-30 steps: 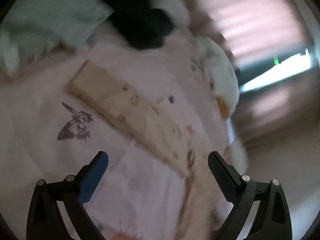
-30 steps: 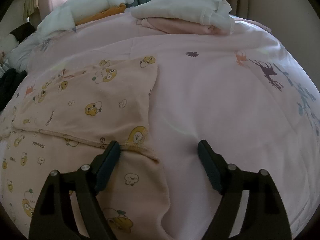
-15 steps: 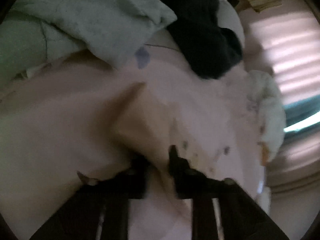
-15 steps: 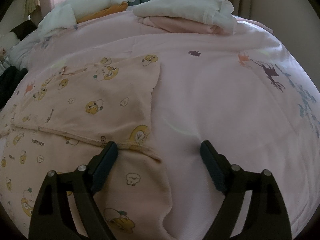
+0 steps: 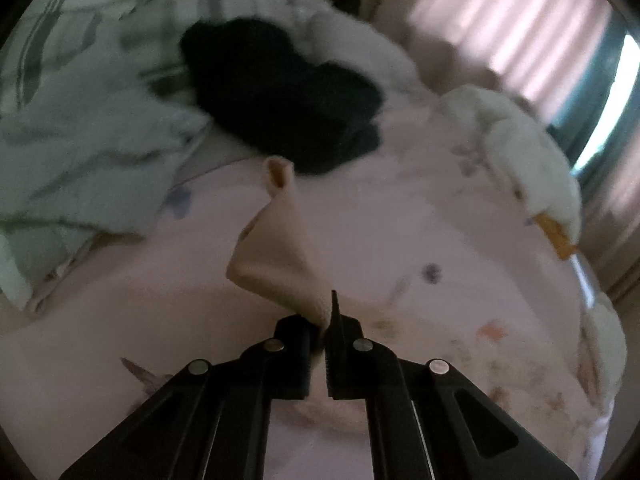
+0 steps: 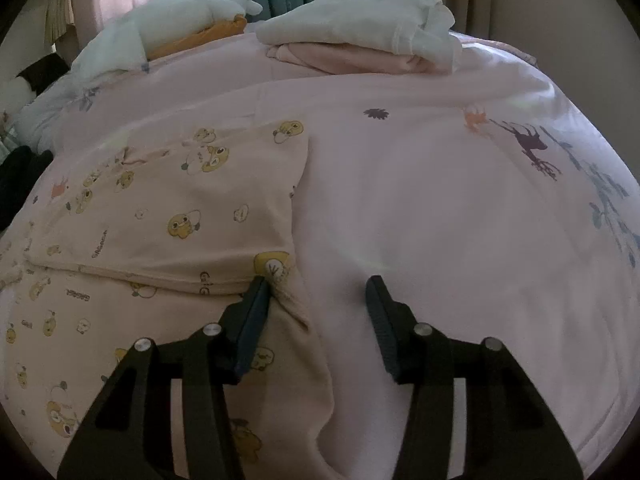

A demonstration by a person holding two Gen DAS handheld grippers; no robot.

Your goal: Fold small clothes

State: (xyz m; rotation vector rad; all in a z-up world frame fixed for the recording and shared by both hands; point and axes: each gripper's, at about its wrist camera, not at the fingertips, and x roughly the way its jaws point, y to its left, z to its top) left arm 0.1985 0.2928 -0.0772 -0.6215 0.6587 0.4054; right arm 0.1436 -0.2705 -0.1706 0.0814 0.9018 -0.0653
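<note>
Both point downward: left gripper (image 5: 320,330) pinches the cream garment (image 5: 280,264); right gripper (image 6: 316,300), closing, straddles its edge without pressing.

A bedroom: pink bedspread (image 6: 420,220), curtains (image 5: 512,28), strewn laundry.

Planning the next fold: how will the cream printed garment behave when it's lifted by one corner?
Probably floppy: the cream printed garment drapes in a limp cone from the left tool. Likely light, since a small pinch lifts it. It may sag and unfold; the right tool isn't yet clamping it.
</note>
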